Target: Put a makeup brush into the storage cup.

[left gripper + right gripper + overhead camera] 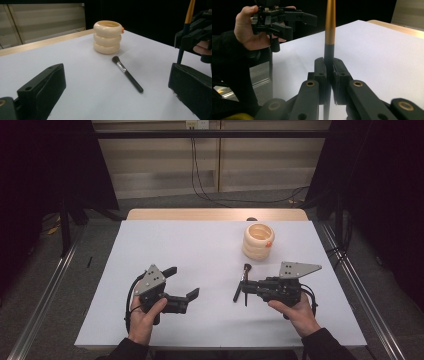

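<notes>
White table; black floor cables

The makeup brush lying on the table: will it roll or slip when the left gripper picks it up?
The makeup brush has a round, slim handle, so it probably rolls if nudged. Its glossy handle may slip between the pads. It looks stiff and light; the left gripper is open.

The left gripper, held in the left hand near the table's front edge, lies roughly level with its jaws spread wide apart. The right gripper, gripped from behind by the right hand, points toward the left one, jaws clamped together, apparently level too.
</notes>
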Available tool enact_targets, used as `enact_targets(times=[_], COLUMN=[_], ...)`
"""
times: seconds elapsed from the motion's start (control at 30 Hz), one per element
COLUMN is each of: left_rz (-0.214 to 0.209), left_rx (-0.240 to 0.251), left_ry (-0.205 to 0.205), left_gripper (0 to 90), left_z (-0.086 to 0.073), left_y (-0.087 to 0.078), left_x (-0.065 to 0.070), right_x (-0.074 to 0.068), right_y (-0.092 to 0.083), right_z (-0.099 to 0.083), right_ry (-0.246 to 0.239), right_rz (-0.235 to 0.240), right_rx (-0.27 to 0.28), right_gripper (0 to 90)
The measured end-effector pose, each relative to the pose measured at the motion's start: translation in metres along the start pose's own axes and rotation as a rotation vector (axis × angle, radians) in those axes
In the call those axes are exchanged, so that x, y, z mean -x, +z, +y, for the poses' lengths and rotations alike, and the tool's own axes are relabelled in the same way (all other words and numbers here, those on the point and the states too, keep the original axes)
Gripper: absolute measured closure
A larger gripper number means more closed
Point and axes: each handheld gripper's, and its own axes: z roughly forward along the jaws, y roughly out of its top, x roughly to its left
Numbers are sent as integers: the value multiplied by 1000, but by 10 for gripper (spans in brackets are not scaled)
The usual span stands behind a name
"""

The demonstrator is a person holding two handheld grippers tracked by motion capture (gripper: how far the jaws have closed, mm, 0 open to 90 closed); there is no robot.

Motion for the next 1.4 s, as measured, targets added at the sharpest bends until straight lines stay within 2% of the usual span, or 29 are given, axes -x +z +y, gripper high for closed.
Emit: enact_targets(times=[0.2,0.23,0.47,0.63,0.67,0.73,0.8,0.9,1.07,1.23,1.4], left_rz=[42,38,62,87,82,99,93,90,92,86,73], left_rx=[5,8,-12,-2,0,-5,5,15,45,51,68], left_ry=[-1,-17,-34,-61,-64,-63,-77,-70,-83,-82,-106], left_gripper=[16,17,19,19,21,33,33,36,21,24,25], left_z=[-9,-10,-25,-34,-35,-37,-38,-39,-38,-39,-40], left_y=[-14,-15,-27,-37,-38,-40,-40,-41,-44,-44,-45], left_x=[-5,-6,-14,-20,-21,-23,-24,-24,-25,-26,-25], right_x=[2,3,6,9,10,12,15,19,24,32,39], right_y=[-3,-3,-7,-11,-12,-14,-15,-16,-18,-18,-19], right_z=[0,0,1,2,3,3,3,4,5,13,18], right_ry=[1,2,5,7,10,13,20,22,25,23,24], right_rz=[-14,-16,-43,-63,-68,-76,-86,-97,-118,-141,-168], right_rx=[4,5,12,22,27,34,38,40,42,43,34], right_gripper=[837,837,837,837,837,837,837,837,837,837,837])
